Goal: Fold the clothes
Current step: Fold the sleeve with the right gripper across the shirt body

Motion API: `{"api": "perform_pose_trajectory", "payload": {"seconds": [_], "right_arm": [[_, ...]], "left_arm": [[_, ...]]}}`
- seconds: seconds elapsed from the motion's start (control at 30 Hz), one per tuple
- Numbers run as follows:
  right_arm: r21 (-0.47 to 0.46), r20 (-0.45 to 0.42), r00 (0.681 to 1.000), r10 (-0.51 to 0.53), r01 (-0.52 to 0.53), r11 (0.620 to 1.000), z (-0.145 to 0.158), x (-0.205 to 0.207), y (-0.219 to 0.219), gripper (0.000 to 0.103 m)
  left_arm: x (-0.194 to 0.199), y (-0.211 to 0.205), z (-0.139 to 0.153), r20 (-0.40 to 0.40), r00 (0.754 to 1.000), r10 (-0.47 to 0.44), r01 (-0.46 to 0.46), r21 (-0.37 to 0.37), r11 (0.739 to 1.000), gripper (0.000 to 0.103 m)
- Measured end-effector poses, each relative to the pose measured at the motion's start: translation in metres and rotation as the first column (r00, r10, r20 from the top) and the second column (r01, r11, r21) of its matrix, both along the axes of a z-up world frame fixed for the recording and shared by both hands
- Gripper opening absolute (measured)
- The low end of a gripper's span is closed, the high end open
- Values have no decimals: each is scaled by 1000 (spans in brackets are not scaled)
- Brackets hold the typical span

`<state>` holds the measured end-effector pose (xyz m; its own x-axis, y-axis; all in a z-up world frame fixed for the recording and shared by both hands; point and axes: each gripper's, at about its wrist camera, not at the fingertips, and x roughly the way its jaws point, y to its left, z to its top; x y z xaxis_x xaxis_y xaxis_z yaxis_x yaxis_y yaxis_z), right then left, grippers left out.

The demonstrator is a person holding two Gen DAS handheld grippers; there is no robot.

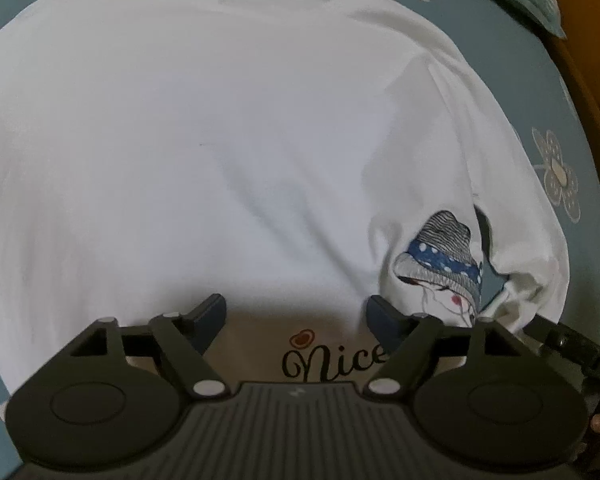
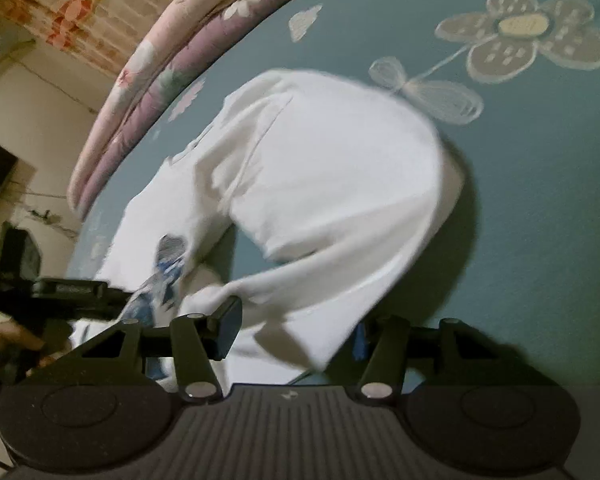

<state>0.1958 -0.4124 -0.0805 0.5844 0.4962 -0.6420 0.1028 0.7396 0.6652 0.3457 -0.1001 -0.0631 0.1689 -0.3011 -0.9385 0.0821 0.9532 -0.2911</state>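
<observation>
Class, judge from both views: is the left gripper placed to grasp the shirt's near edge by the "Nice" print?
Probably yes: the left gripper is open above the white shirt, the "Nice" print lies between its fingers, nothing covering it.

Left gripper (image 1: 296,316) was held low with jaws spread wide, nothing between the fingers (image 1: 210,312). Right gripper (image 2: 296,332) also had jaws apart; left finger clear in view, right finger mostly covered by cloth. In the right wrist view a hand (image 2: 10,340) showed at the left edge behind the other gripper.

Left gripper (image 1: 296,316) (jaws spread) hovers over white shirt (image 1: 204,140), seemingly untouched.
</observation>
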Motion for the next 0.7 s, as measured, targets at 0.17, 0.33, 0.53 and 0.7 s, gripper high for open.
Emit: {"api": "perform_pose_trajectory", "payload": {"seconds": [0.17,0.33,0.53,0.7], "right_arm": [[11,-3,1000,-1,1,1000,-1,-9,18,60],[-50,4,1000,24,-24,998,3,6,26,61],[35,-41,999,-18,19,999,-3,-18,29,61],[132,-48,997,-55,61,989,-13,-14,22,60]], "left_arm": [[4,0,-1,-12,1000,-26,26,1,1000,83],[7,-7,0,-32,998,-55,55,6,998,84],[9,-9,-1,-36,996,-77,77,-1,997,86],[8,-8,-1,-26,996,-89,88,-7,996,87]]}}
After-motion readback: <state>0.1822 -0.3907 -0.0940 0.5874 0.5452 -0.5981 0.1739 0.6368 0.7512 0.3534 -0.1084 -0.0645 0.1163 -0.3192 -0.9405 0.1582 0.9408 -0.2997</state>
